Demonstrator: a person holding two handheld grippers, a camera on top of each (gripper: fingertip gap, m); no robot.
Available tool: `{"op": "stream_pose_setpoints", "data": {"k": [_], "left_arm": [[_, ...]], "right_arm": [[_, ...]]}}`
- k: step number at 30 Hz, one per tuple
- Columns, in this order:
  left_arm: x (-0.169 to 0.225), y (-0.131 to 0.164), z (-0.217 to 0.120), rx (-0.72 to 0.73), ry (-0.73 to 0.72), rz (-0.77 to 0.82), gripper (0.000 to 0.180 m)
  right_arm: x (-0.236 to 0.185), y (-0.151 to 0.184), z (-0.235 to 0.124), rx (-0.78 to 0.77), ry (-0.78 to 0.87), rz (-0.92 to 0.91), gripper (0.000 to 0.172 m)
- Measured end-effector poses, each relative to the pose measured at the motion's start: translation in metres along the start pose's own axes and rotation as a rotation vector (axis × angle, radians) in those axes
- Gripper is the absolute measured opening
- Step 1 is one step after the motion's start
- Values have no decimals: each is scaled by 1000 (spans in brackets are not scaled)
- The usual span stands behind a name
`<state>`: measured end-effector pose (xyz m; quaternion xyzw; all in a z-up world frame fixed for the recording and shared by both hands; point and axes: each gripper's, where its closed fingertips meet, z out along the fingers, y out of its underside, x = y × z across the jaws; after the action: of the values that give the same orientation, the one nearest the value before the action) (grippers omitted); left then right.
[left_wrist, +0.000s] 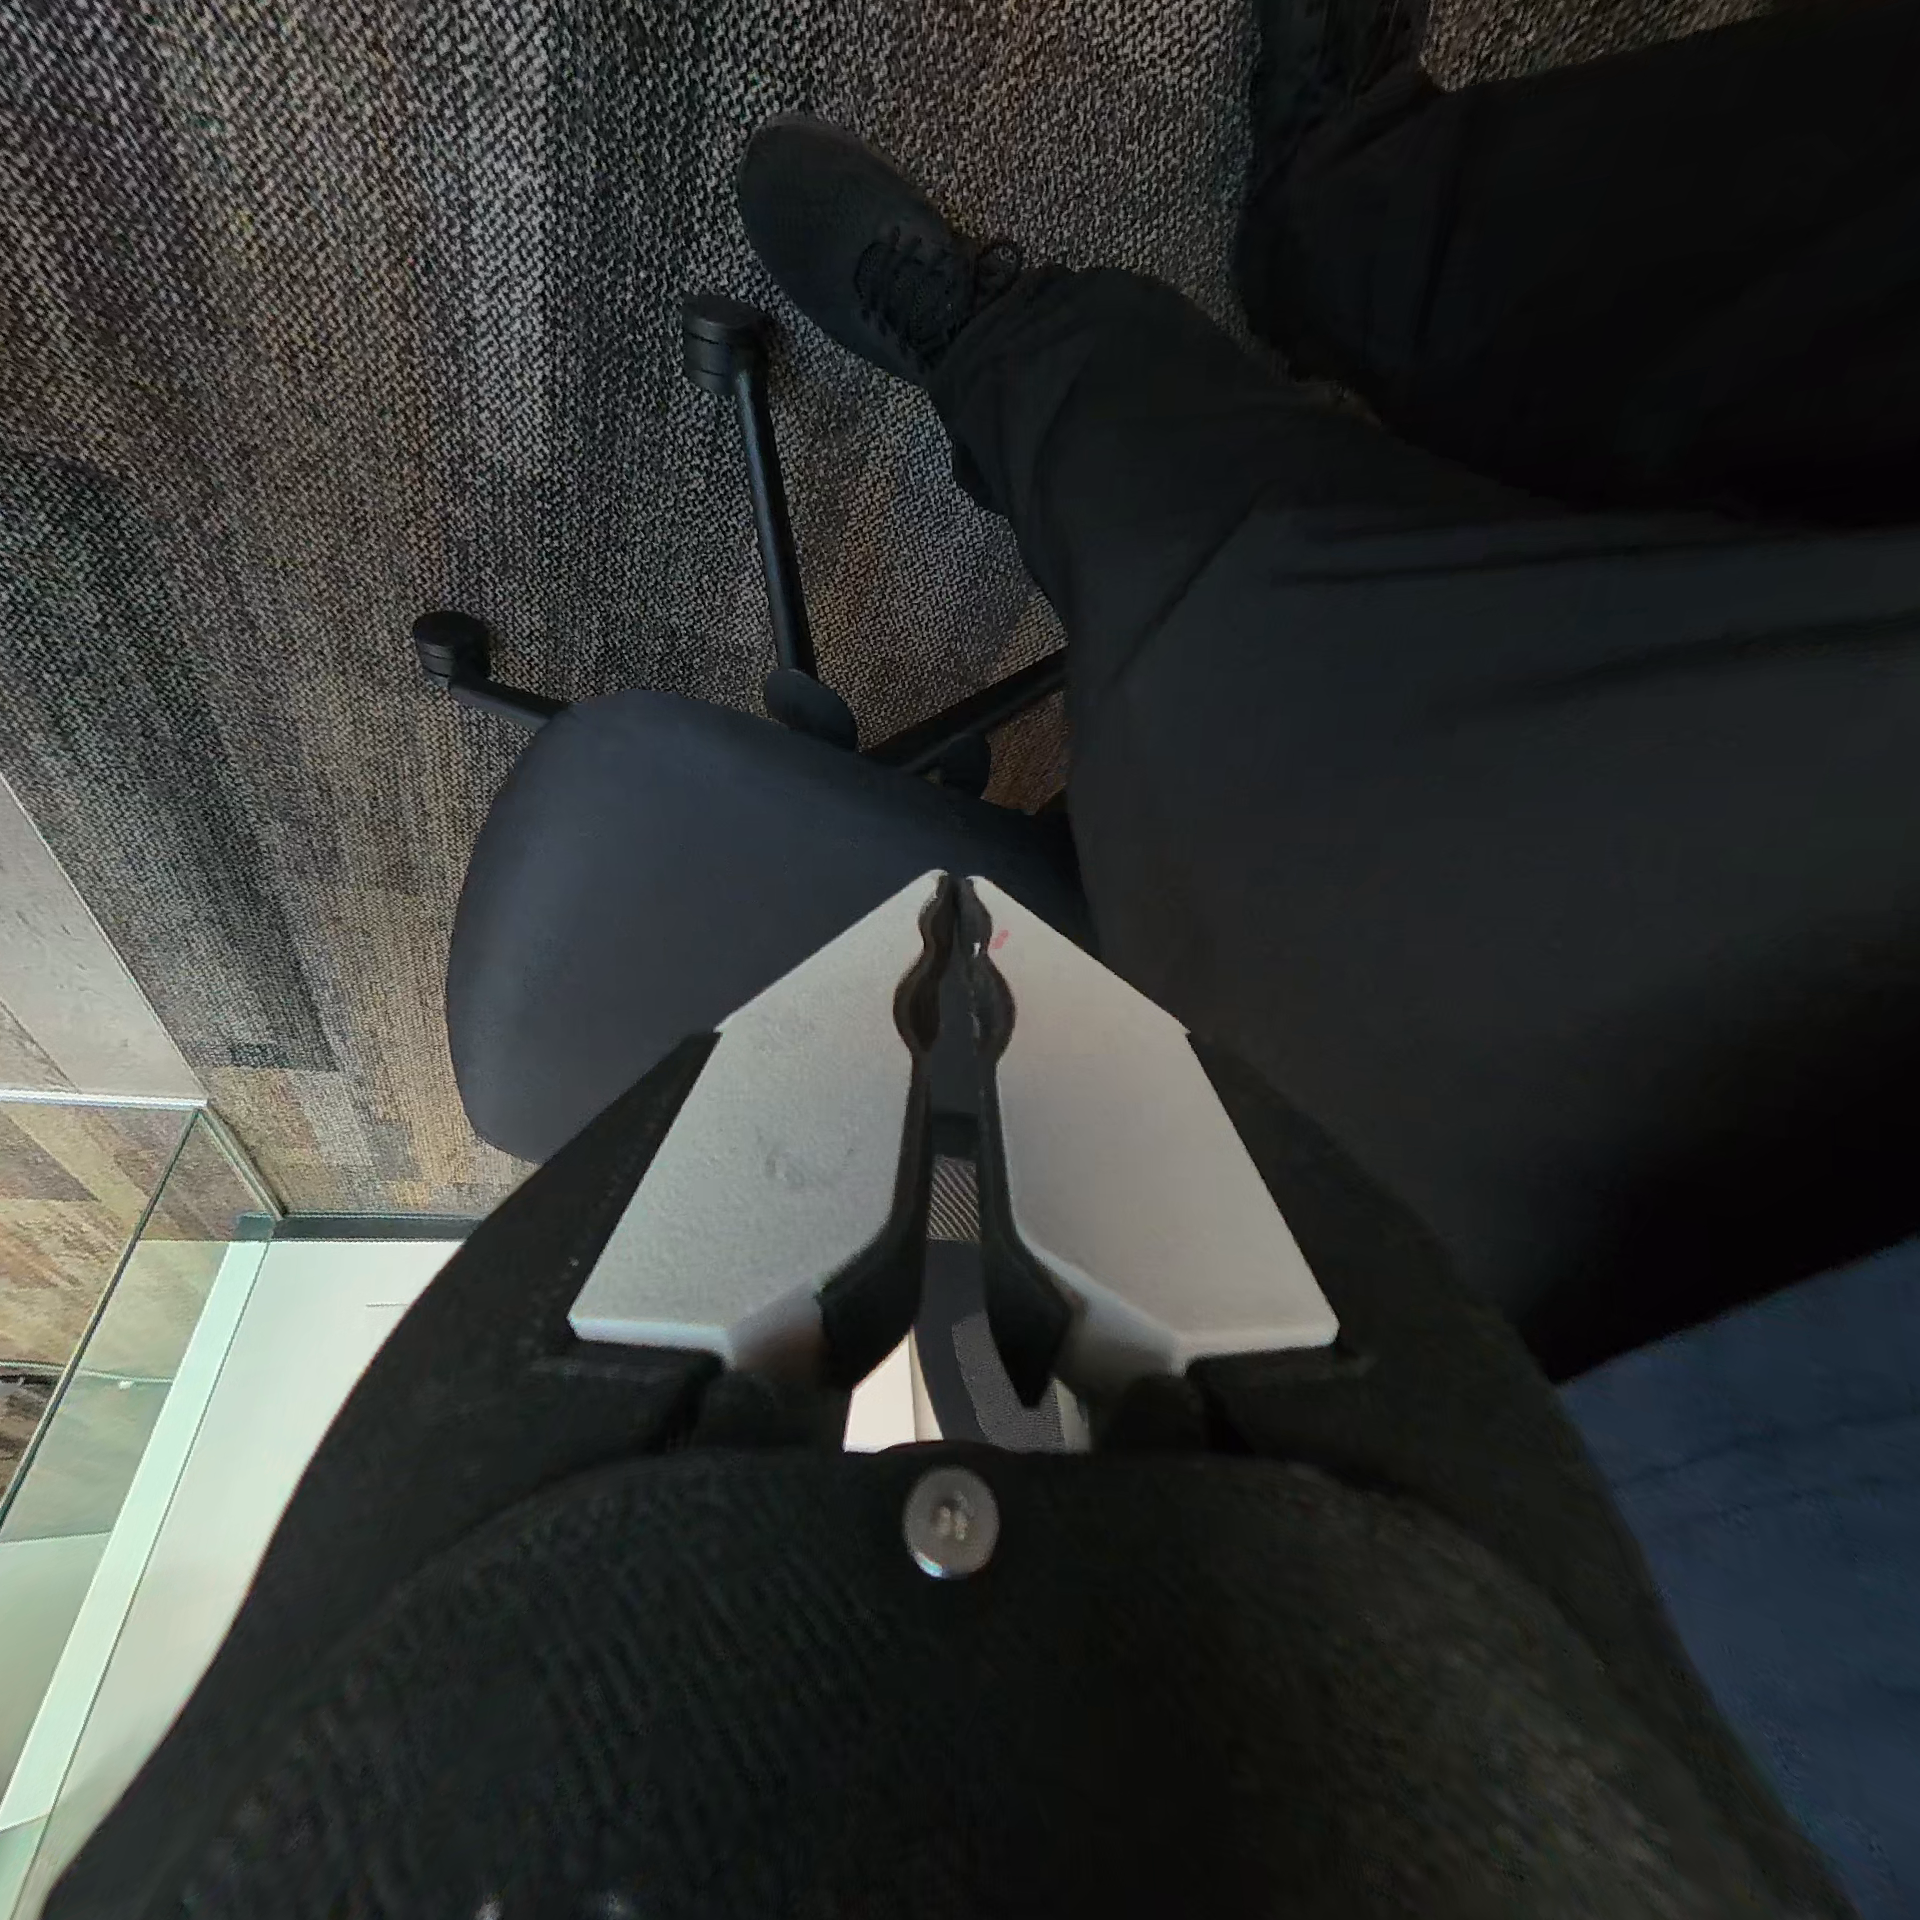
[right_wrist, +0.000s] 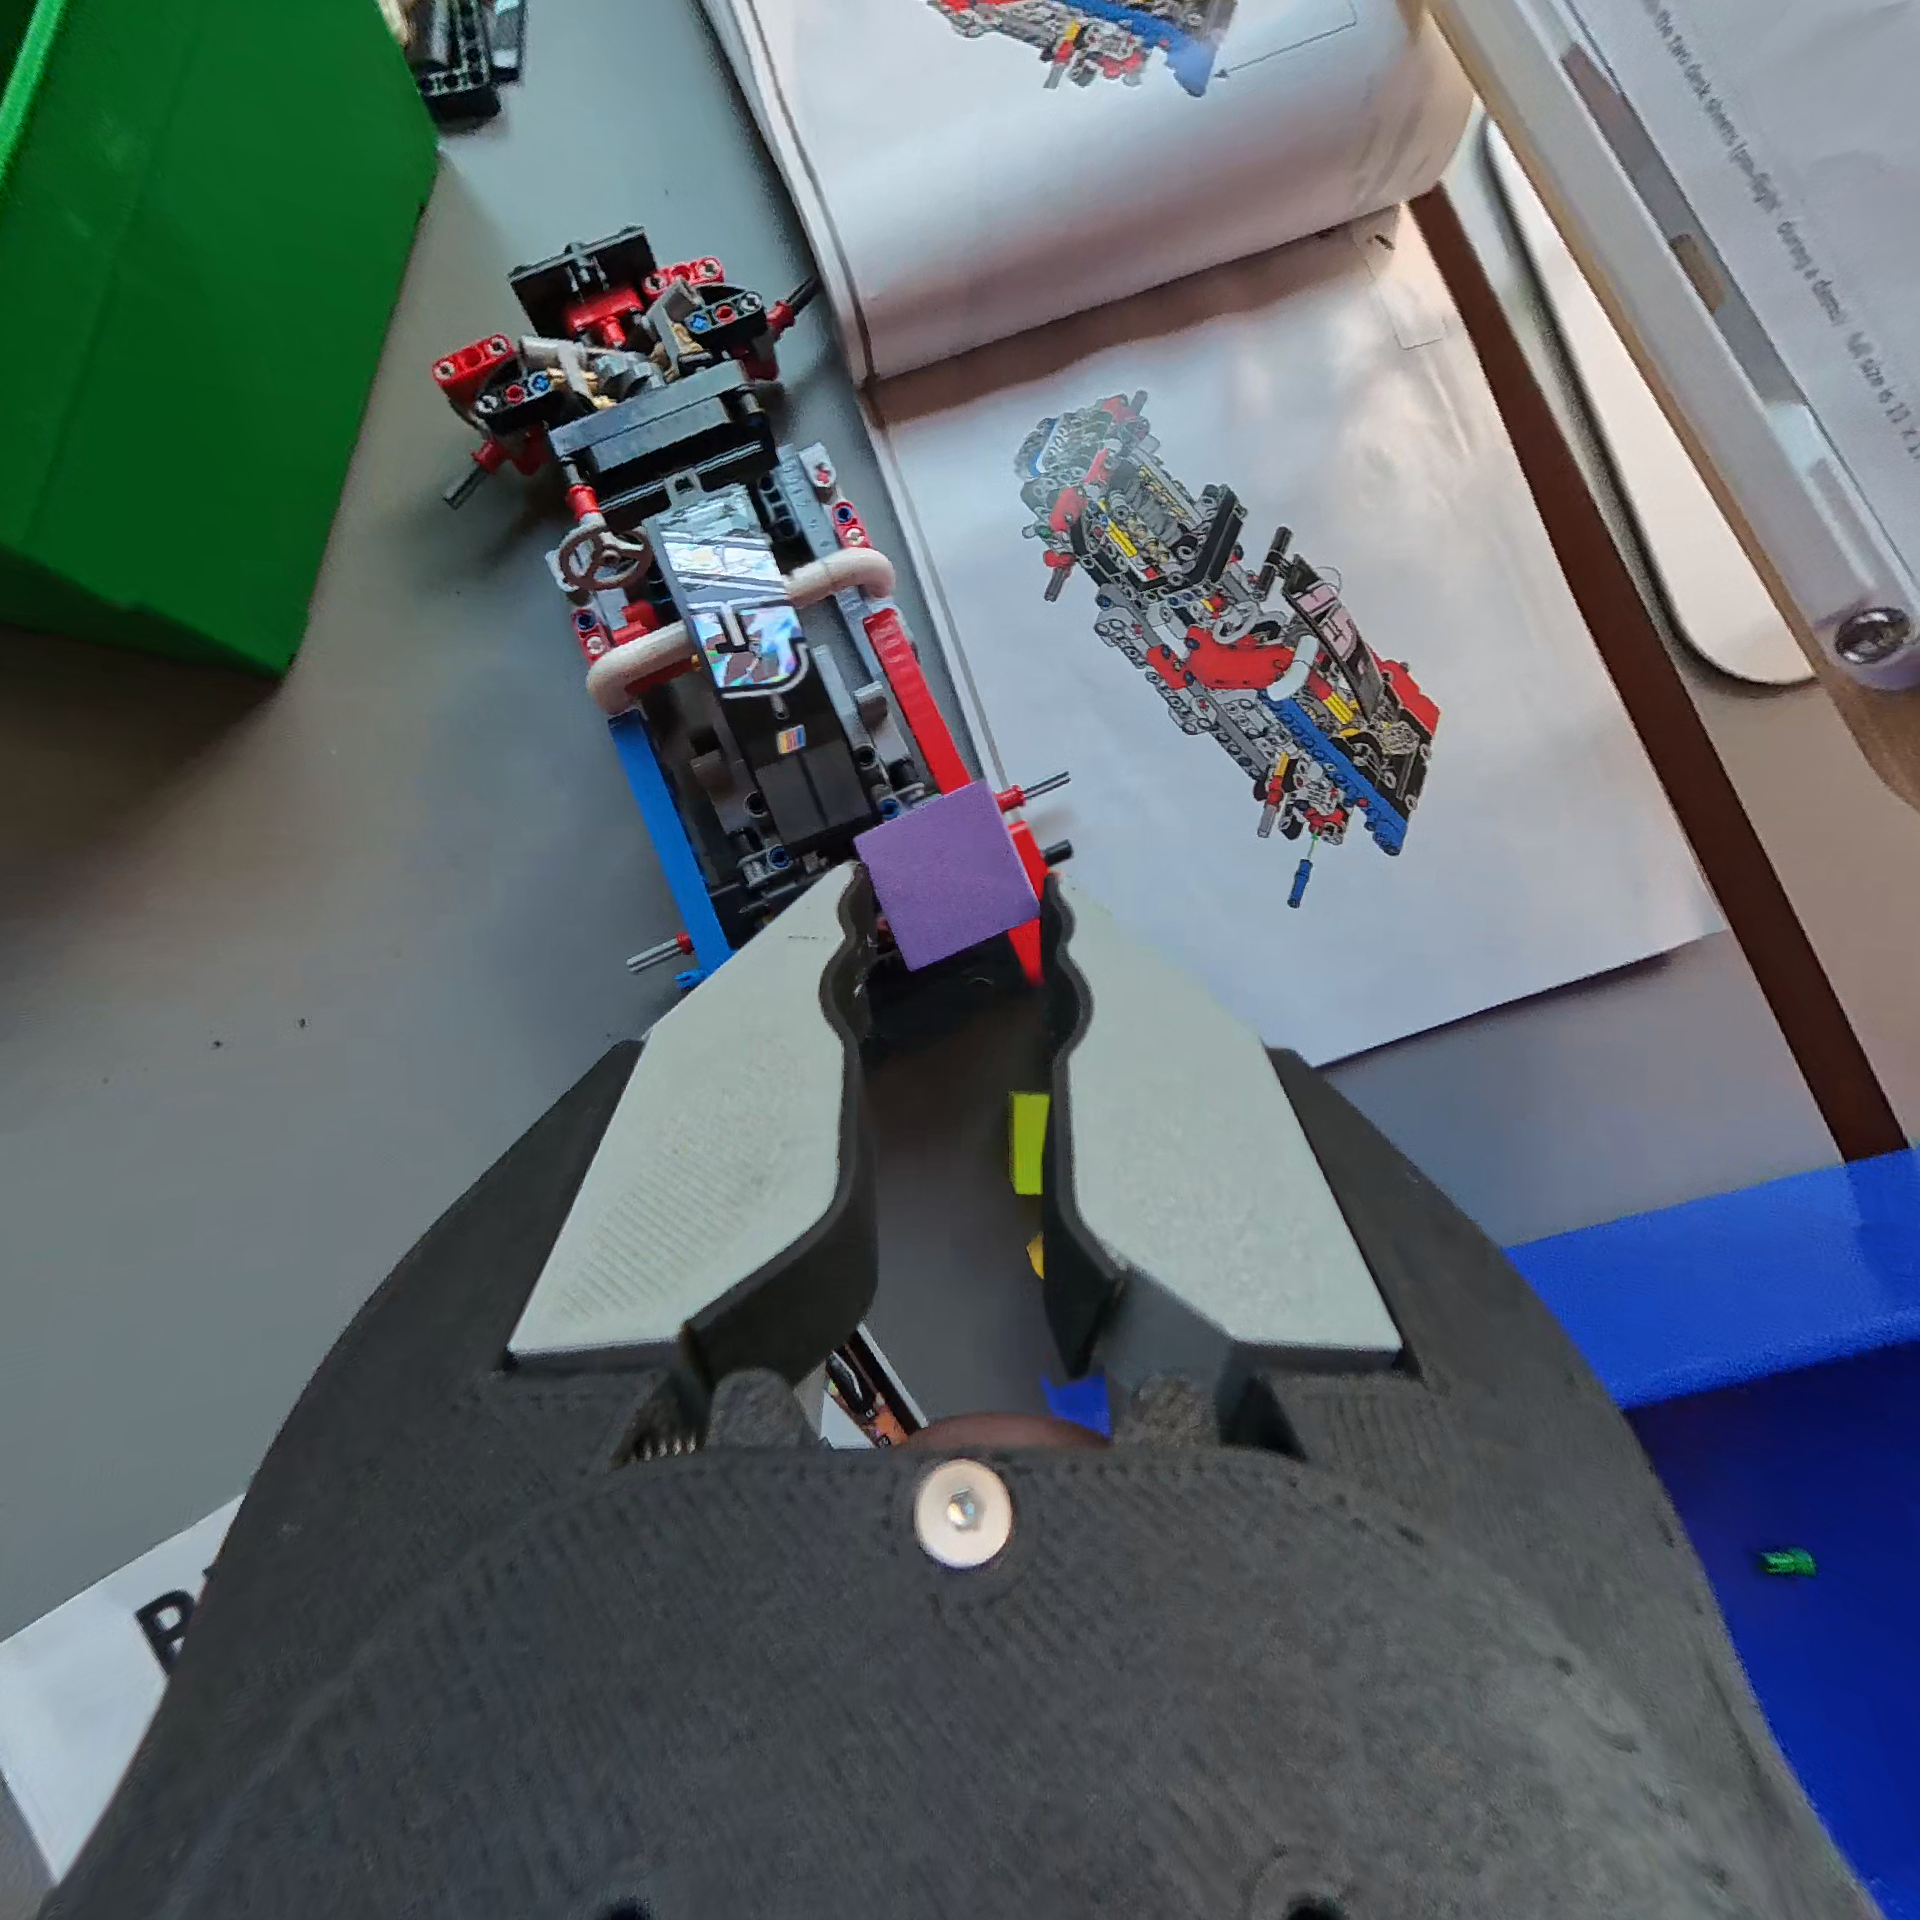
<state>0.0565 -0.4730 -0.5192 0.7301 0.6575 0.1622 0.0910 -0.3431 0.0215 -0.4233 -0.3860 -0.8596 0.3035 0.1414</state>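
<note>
In the left wrist view my left gripper (left_wrist: 957, 894) is shut with its black pads pressed together and nothing between them. It points down over a dark office chair seat (left_wrist: 675, 883). In the right wrist view my right gripper (right_wrist: 951, 904) is shut on a purple cube (right_wrist: 945, 883), held tilted between the fingertips. The cube hangs just above the near end of a long brick-built vehicle chassis (right_wrist: 707, 582) in black, red and blue that lies on the grey table (right_wrist: 260, 987).
An open instruction booklet (right_wrist: 1195, 623) lies right of the chassis. A green box (right_wrist: 177, 312) stands at the far left and a blue bin (right_wrist: 1766, 1351) at the near right. The left wrist view shows a person's dark trouser leg (left_wrist: 1351, 779), a black shoe (left_wrist: 862, 239), the chair's wheeled base (left_wrist: 769, 520) and carpet (left_wrist: 312, 312). My hands' fingertips stand some 65 cm from each other.
</note>
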Motion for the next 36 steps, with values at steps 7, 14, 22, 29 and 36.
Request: {"op": "stream_pose_setpoints", "data": {"k": [7,14,22,29,36], "left_arm": [[1,12,8,-21,9,-22,0],[4,6,6,-11,6,-7,0],[7,1,4,-1,5,1,0],[6,9,7,-19,7,-3,0],[6,8,7,-11,11,-10,0]], "right_arm": [[8,26,-4,-47,-34,76,29],[-4,37,3,-74,-52,27,30],[-10,46,10,-115,-54,-20,29],[-8,44,12,-115,-46,-31,27],[-4,48,10,-134,-45,-52,29]]}}
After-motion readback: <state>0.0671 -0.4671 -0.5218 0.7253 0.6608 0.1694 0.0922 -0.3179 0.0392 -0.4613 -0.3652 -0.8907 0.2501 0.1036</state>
